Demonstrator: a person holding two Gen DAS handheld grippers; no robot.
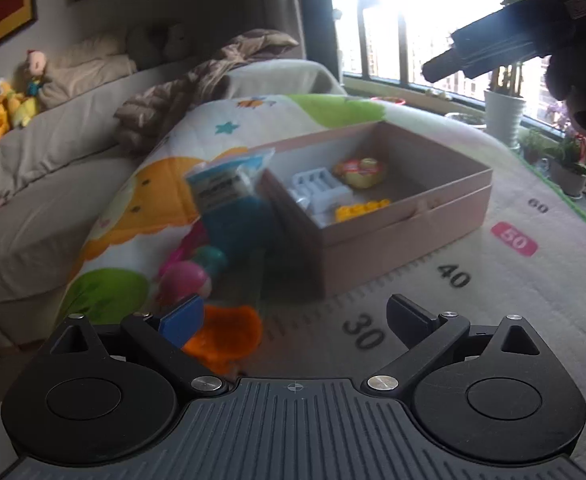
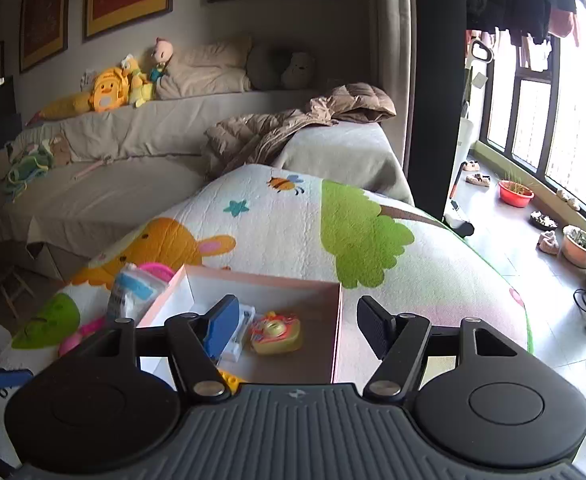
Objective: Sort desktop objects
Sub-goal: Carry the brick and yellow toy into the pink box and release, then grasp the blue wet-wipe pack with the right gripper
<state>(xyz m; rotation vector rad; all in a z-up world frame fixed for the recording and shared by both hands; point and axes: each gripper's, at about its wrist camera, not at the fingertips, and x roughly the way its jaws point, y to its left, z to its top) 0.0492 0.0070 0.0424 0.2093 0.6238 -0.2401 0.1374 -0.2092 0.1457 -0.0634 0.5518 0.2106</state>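
An open pink box sits on the cartoon quilt. It holds a white ribbed part, a yellow-and-red toy and a yellow brick. Left of the box lie a clear packet, a blurred blue item, a pink ball toy and an orange piece. My left gripper is open wide, low over the quilt, with the orange piece just past its left finger. My right gripper hangs open above the box, with the yellow-and-red toy lying below, untouched.
A grey sofa carries plush toys and a brown jacket. Plant pots stand along the window at the right. The quilt bears printed ruler numbers in front of the box. A dark handle hangs at upper right.
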